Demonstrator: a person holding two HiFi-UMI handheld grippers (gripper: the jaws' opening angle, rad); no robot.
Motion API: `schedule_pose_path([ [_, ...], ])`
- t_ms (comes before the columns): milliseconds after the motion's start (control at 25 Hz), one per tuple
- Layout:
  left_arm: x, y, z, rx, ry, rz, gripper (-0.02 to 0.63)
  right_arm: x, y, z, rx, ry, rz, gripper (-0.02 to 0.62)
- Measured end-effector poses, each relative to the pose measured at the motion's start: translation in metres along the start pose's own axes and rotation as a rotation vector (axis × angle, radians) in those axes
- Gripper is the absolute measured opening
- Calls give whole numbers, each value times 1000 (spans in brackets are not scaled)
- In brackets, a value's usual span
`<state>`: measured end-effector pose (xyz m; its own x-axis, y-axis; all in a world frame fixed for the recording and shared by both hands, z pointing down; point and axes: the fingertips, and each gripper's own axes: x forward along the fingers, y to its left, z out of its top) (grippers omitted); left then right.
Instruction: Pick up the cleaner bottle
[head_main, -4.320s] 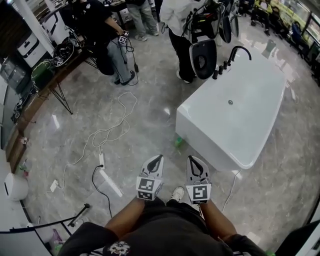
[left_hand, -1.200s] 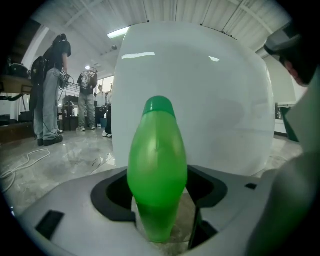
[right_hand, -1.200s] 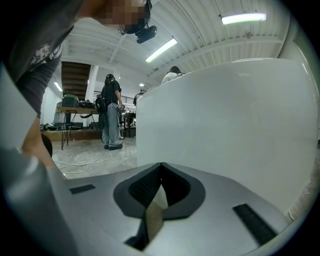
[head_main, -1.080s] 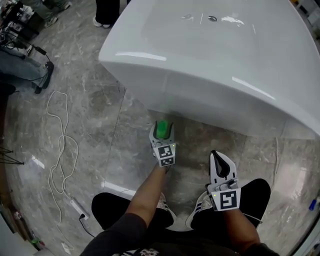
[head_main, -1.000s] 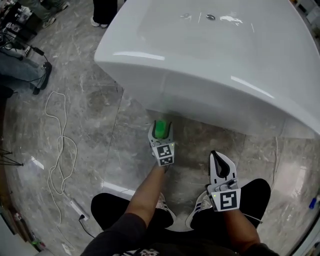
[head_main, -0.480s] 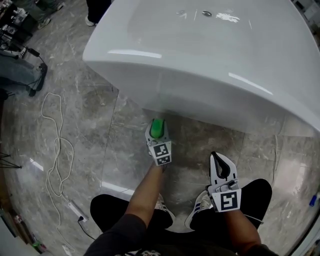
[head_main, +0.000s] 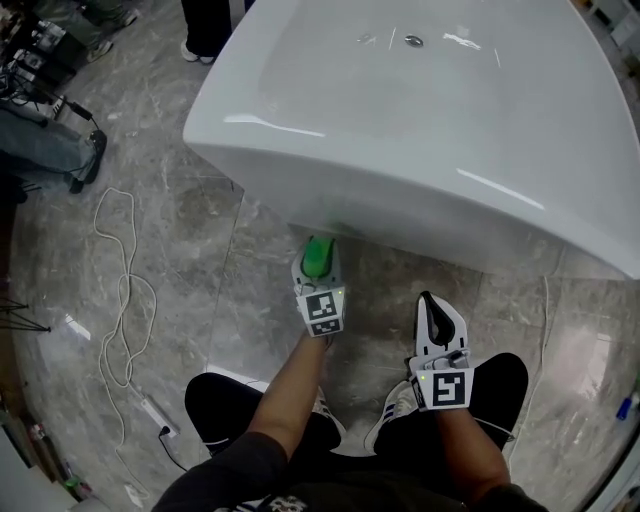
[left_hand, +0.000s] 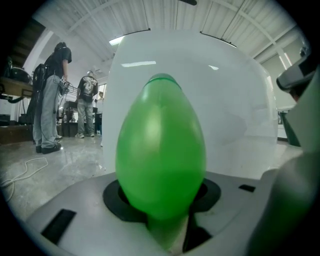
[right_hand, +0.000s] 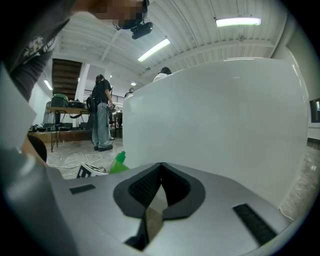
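Clamping the green cleaner bottle (left_hand: 160, 150) in the left gripper (head_main: 319, 250), with the jaws having just been closing in on its rounded body and now pressing it from both sides. Stands upright between those jaws, cap end up, low down just in front of the white bathtub (head_main: 420, 190) wall, over the grey marble floor (head_main: 200, 230). Cannot tell from above whether the base is clear of the floor (from the right gripper's side, shows only as a small green shape, too small to judge). Holds the right gripper (head_main: 430, 300) clenched on nothing, jaws tip to tip, well apart from the bottle and above the person's own legs (head_main: 470, 400).

Judged as the grasp-and-lift step: grip made, the actual picking up either barely begun or about to begin. Calls next for a straight pull upward and a little back toward the body, away from the tub wall that bulges out above the bottle, so as not to knock the cap against it. Calls also for a steady squeeze: smooth, egg-shaped plastic, likely to slip down or pivot if the pads ride on the curve and not at the widest part. Best kept upright on the way up, with no help needed from the right side.
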<state>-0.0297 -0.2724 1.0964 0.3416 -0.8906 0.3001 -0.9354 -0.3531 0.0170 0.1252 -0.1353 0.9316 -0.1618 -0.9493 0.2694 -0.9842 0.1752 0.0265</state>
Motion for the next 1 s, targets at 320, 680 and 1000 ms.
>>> schedule_pose_path([
  [320,-69,-19,156,33,-2,-59,179,-38,-17,134,47,-18,-38,15],
  [680,-175,-46,422,-64,-4,-44,179,-159,-36,351,94,-14,-76,15],
  [1000,-267,-79,615,-110,-12,-20,179,-243,-64,518,53,-60,-95,15],
])
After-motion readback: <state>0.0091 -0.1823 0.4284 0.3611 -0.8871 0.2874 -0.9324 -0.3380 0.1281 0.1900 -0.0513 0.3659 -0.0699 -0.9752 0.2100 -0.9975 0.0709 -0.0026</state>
